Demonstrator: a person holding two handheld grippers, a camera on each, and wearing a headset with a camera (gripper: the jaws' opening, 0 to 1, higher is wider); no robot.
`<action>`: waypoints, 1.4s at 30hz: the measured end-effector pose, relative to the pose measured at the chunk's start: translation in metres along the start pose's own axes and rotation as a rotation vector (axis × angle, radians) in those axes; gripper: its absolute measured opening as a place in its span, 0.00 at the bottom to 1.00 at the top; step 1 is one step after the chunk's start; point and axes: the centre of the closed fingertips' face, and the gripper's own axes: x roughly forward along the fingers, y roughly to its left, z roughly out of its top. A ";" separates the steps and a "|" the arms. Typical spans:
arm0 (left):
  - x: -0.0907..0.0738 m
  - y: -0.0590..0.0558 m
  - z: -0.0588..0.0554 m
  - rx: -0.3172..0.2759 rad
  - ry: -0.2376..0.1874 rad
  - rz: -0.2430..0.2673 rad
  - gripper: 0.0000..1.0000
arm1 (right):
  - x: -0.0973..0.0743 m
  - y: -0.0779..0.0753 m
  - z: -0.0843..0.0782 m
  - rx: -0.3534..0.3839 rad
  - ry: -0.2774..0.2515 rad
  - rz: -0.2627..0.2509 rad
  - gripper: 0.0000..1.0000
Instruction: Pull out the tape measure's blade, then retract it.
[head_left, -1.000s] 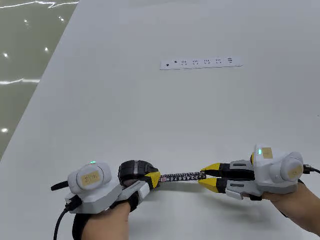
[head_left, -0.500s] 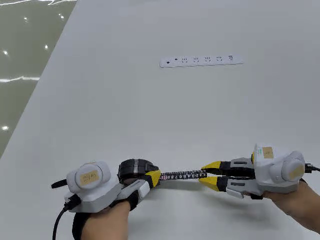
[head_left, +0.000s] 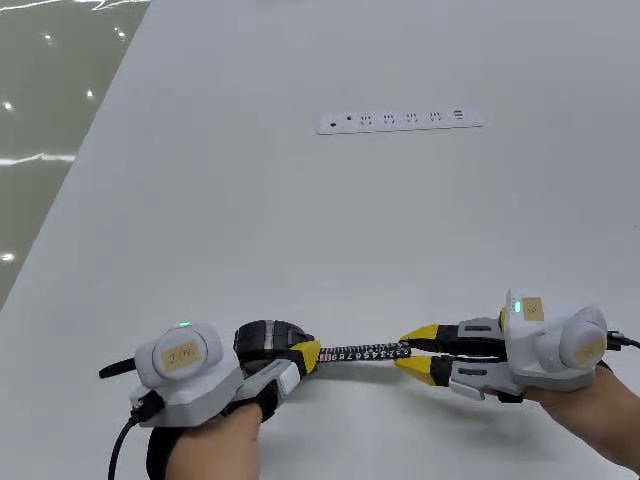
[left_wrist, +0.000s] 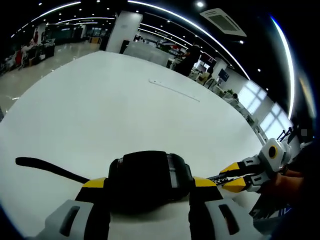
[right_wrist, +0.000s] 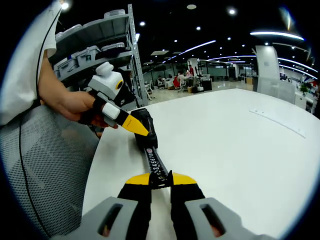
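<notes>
Now, low in the frame, the left gripper (head_left: 283, 352) clamps the case (head_left: 262, 338) and the right gripper (head_left: 412, 354) pinches the end of the blade (head_left: 365, 352), which lies left-to-right between them, so pulling or retracting should run along that line.

Open-plan office or laboratory hall. A long white workbench (head_left: 300, 200) carrying a power strip (head_left: 400, 120) stands on a glossy floor (head_left: 50, 120). Steel shelving (right_wrist: 107, 45) with bins and ceiling strip lights (left_wrist: 165, 15) complete the interior.
</notes>
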 end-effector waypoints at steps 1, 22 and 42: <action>0.000 -0.001 -0.002 0.033 0.010 0.004 0.60 | 0.000 0.002 0.000 0.001 -0.002 0.003 0.11; 0.000 0.001 0.000 -0.017 -0.005 -0.011 0.61 | 0.001 -0.001 -0.010 0.030 -0.015 -0.020 0.11; 0.000 -0.001 -0.001 0.042 -0.035 0.019 0.62 | 0.002 0.001 -0.018 0.039 -0.017 -0.037 0.12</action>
